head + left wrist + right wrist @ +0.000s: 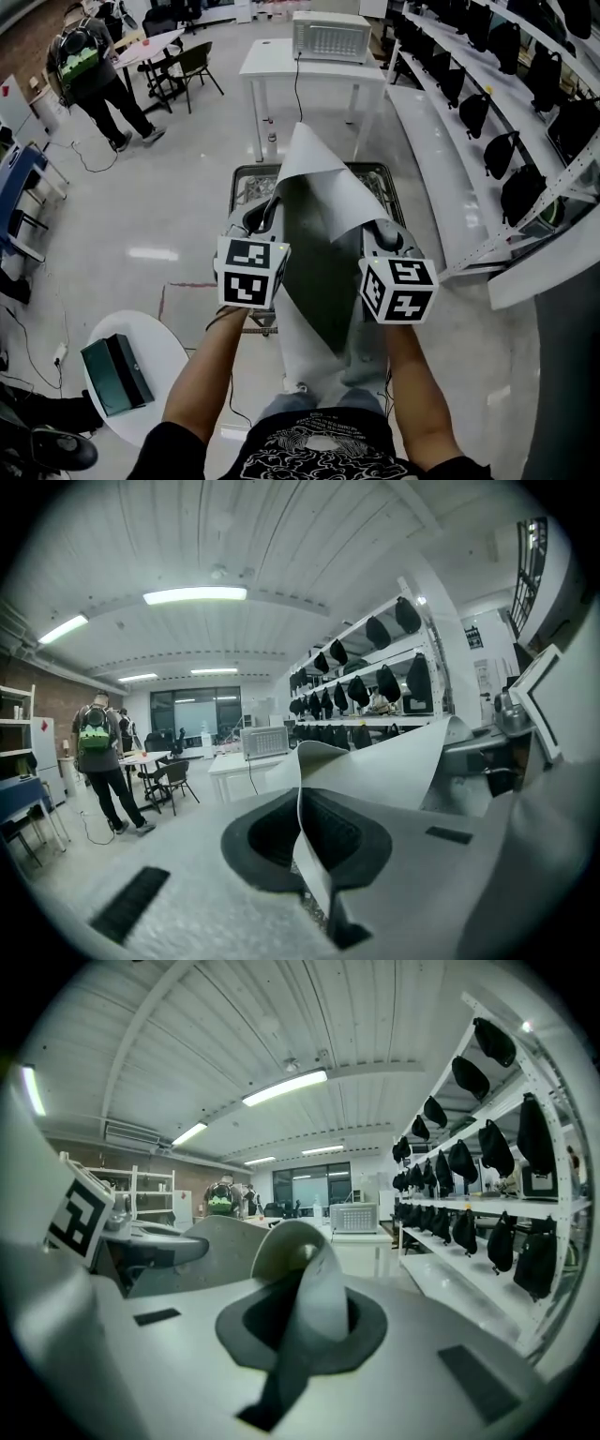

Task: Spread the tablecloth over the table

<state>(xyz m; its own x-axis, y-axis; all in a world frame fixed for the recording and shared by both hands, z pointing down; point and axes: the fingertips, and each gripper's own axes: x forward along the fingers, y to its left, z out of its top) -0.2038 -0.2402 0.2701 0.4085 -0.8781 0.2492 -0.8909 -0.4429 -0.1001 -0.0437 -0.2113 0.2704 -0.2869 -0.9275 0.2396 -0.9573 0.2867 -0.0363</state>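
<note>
Both grippers are held out ahead of the person at roughly equal height, side by side w/ a gap between them, marker cubes facing the head cam.

L gripper (267, 211): jaws clenched on an edge of the grey tablecloth (319, 178). Left gripper view shows the cloth edge pinched in the slot between the pads, no gap visible. From there the sheet curls up and off to the right.

R gripper (380, 234): jaws likewise clamped on the cloth. Right gripper view shows a folded bit of fabric bulging up out of the jaw slot and arching over toward the left.

Cloth position: off the floor, strung between the two grippers. One part rises to a pointed peak above and between them, the rest hangs down in a long fold in front of the person's legs. Not spread flat on anything.

Below/behind the cloth: dark metal frame (246, 183) w/ mesh top, mostly covered from the head cam. Can't tell if the cloth touches it.

Surroundings: white table (272, 61) further back w/ a white perforated box (330, 37) on it. Shelving (441, 159) along the right, carrying black bags (521, 192). Person w/ green backpack (94, 66) stands far left by a chair. Round white table (159, 352) near left, dark box (114, 373) on top
</note>
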